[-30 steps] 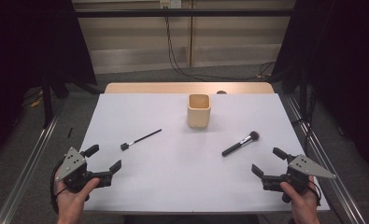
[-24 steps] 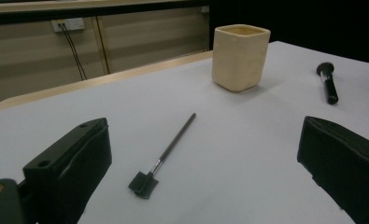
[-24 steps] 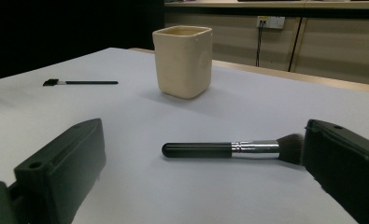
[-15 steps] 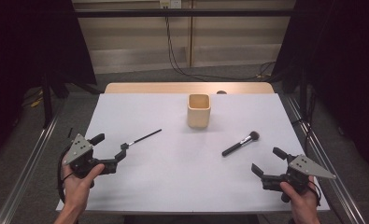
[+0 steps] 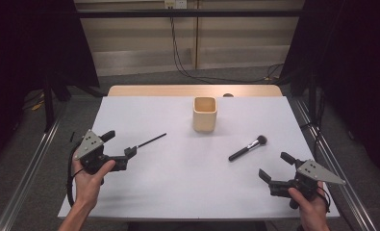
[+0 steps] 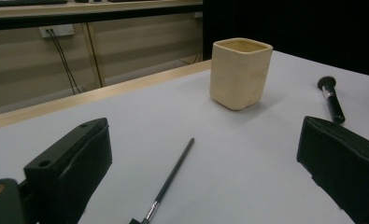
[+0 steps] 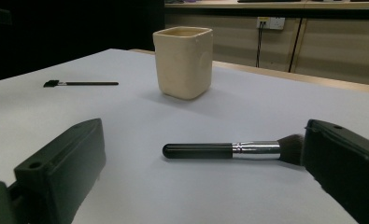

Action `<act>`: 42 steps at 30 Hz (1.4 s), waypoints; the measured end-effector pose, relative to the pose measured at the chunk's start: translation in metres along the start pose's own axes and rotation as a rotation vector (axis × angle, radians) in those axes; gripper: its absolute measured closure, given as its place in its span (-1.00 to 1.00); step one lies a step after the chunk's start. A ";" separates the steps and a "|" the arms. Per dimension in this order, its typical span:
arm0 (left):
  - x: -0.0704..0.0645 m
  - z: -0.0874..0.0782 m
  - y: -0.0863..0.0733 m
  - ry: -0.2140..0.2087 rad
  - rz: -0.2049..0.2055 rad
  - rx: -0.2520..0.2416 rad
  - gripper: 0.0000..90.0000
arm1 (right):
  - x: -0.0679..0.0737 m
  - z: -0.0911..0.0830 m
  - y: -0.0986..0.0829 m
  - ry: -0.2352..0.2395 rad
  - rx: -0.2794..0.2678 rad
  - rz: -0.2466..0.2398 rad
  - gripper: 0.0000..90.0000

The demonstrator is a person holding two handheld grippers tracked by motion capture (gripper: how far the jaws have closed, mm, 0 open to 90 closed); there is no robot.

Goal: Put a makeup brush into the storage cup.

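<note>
Left gripper (image 5: 119,148): sitting at the lower left of the high view, held in a hand (image 5: 89,179); its fingers (image 6: 70,161) are standing wide, gripping nothing.
Thin brush (image 5: 149,141): lying flat on the counter (image 5: 178,192) at left of centre — its bristle end is lying just beside the left gripper's fingertips, between the spread fingers in the left gripper view (image 6: 170,179); whether they touch, I cannot tell.
Right gripper (image 5: 276,168): sitting at the lower right of the high view, fingers (image 7: 65,158) wide and holding nothing.
Makeup brush (image 5: 247,147): lying flat right of centre, near the right gripper but apart from it — showing across the middle of the right gripper view (image 7: 229,150).
Cup (image 5: 205,114): standing upright at the upper centre of the counter, well apart from both grippers.
</note>
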State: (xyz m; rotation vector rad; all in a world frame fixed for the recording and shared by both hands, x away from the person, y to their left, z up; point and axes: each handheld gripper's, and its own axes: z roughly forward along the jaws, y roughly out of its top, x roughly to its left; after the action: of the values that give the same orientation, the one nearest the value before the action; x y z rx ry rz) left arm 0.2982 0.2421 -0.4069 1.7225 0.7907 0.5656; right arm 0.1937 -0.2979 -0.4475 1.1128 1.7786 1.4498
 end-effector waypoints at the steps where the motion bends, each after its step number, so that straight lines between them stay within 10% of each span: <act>1: 0.000 0.000 0.000 0.000 0.000 0.000 -0.92 | 0.000 0.000 0.000 0.000 0.001 0.002 -1.00; 42: 0.019 0.062 0.032 0.004 0.025 -0.023 -0.93 | 0.000 0.000 0.000 0.008 0.006 -0.001 -1.00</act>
State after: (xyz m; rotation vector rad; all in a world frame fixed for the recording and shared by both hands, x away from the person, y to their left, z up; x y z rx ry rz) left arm 0.3625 0.2109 -0.3946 1.7124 0.7638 0.5932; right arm 0.1942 -0.2981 -0.4480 1.1108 1.7900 1.4515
